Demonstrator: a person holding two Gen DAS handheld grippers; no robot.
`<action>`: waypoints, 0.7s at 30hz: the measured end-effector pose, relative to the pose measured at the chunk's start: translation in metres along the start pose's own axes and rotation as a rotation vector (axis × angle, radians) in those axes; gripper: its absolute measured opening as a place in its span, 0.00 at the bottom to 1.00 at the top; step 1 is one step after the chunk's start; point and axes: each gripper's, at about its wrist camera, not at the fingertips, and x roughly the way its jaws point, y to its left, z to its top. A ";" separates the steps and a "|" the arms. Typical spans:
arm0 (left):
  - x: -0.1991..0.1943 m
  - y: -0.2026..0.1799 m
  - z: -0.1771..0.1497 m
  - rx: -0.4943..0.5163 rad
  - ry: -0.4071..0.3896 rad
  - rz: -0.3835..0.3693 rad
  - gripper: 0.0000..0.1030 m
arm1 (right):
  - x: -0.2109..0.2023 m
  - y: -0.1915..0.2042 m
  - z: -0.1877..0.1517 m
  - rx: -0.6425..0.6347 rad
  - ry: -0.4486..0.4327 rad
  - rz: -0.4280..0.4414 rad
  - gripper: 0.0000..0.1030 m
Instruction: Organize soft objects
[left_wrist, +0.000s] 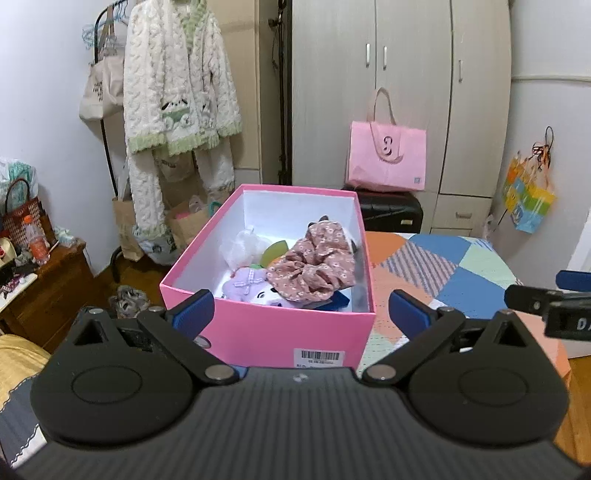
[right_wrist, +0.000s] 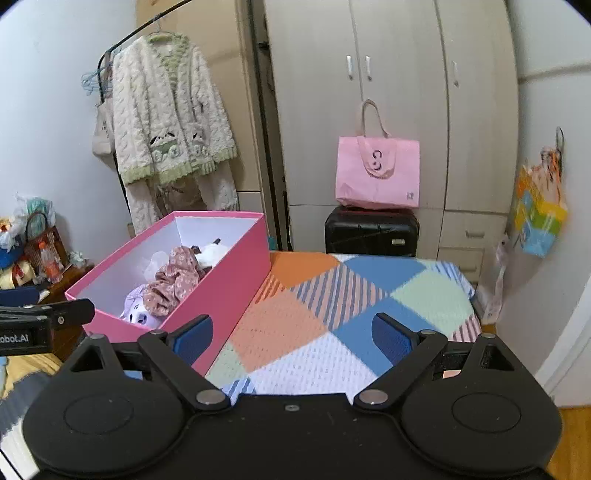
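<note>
Left gripper: matte black ribbed body, two round black discs, silver pivot screws, angled black link arms, blue pads. Right gripper: same build, white lettering on its side.

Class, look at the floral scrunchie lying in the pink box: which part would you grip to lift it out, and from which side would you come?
Grip the floral scrunchie across its raised, bunched band and come from above through the open top. It lies uppermost on the purple plush, and the pink box walls block any sideways approach. Its gathered fabric should likely pinch easily between the fingers.
</note>
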 end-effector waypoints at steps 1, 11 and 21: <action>-0.001 -0.002 -0.002 0.009 -0.012 0.009 0.99 | -0.001 0.001 -0.004 -0.009 -0.001 -0.023 0.93; -0.012 -0.007 -0.017 0.060 -0.053 -0.008 0.99 | -0.037 0.021 -0.021 -0.105 -0.112 -0.174 0.93; -0.015 -0.018 -0.029 0.080 -0.040 -0.017 0.99 | -0.046 0.021 -0.035 -0.116 -0.096 -0.228 0.94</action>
